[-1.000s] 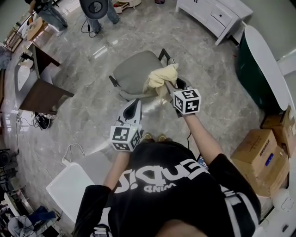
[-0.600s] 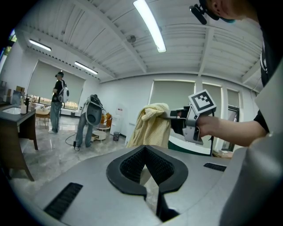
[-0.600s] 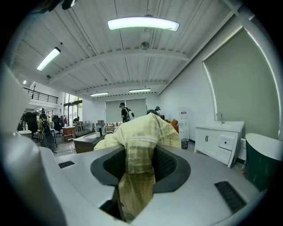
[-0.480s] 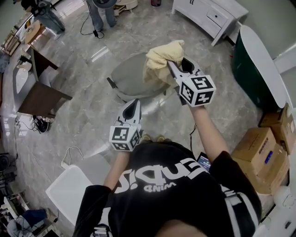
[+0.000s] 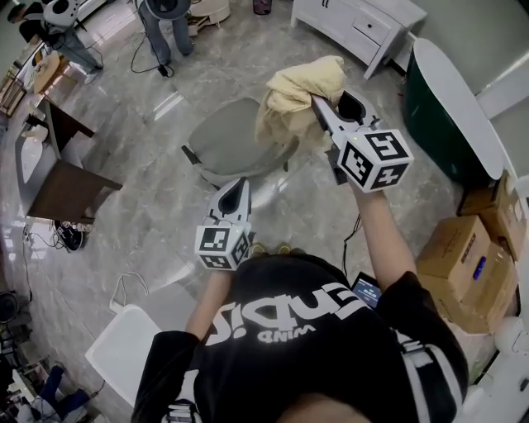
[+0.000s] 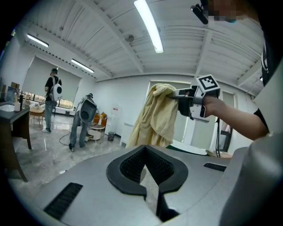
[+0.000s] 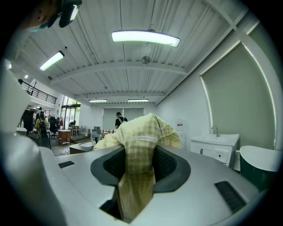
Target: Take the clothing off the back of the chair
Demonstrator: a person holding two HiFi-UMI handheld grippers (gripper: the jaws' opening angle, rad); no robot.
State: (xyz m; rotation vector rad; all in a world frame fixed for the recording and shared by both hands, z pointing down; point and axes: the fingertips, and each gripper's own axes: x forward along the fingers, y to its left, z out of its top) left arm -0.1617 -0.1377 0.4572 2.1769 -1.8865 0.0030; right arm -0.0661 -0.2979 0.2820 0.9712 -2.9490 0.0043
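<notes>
My right gripper (image 5: 321, 106) is shut on a pale yellow checked garment (image 5: 291, 106) and holds it up in the air, above and to the right of the grey chair (image 5: 227, 142). The cloth hangs free of the chair's back. In the right gripper view the garment (image 7: 140, 141) fills the gap between the jaws of that gripper (image 7: 139, 165) and drapes over them. My left gripper (image 5: 235, 190) stays low, near the chair's front edge, with its tips together and nothing in it. The left gripper view shows the hanging garment (image 6: 155, 117) and the right gripper (image 6: 180, 95) beyond its own jaws (image 6: 148, 170).
A white cabinet (image 5: 355, 25) stands at the back, a dark green tub (image 5: 442, 116) at the right, cardboard boxes (image 5: 467, 264) by my right side. A dark wooden table (image 5: 58, 178) is at the left, a white seat (image 5: 124, 343) at the lower left. People (image 5: 161, 25) stand far behind the chair.
My right gripper has risen with the yellow garment, lifting it off the chair's back. The left gripper has stayed where it was.
</notes>
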